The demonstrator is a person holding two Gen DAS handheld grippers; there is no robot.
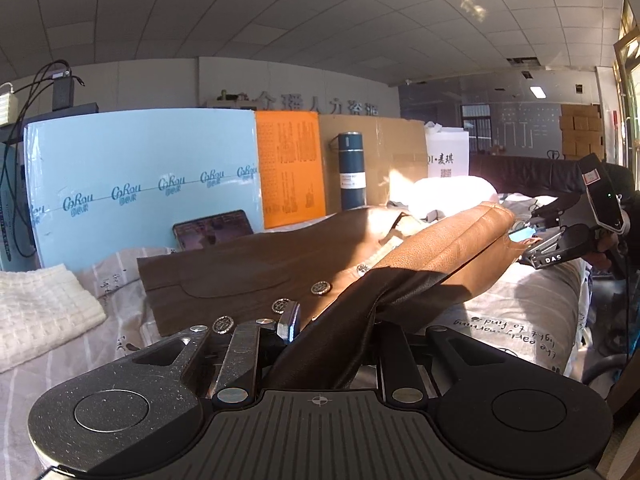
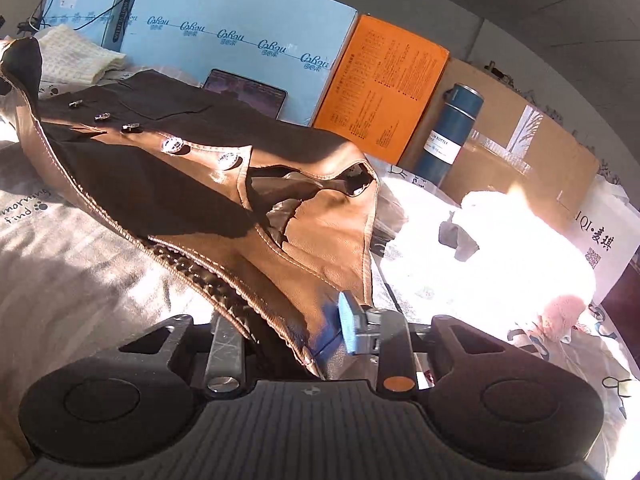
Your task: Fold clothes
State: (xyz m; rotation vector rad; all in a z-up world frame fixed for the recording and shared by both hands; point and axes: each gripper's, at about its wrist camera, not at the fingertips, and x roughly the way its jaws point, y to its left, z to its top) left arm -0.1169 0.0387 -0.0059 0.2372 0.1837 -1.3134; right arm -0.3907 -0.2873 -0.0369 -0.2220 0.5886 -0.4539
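My left gripper [image 1: 332, 328] clenched on the brown jacket [image 1: 256, 268], my right gripper [image 2: 304, 332] pinching — seemingly — its hem, bottle [image 1: 352, 170] at twelve o'clock

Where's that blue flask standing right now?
The flask stands upright at the back of the bed, between the orange box and the cardboard box, behind the brown jacket.

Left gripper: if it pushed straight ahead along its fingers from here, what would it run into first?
The left gripper is already shut on the brown jacket, so it would press straight into that lifted fold. Beyond it along the same line sits the right gripper on the far end, though depth is hard to judge.
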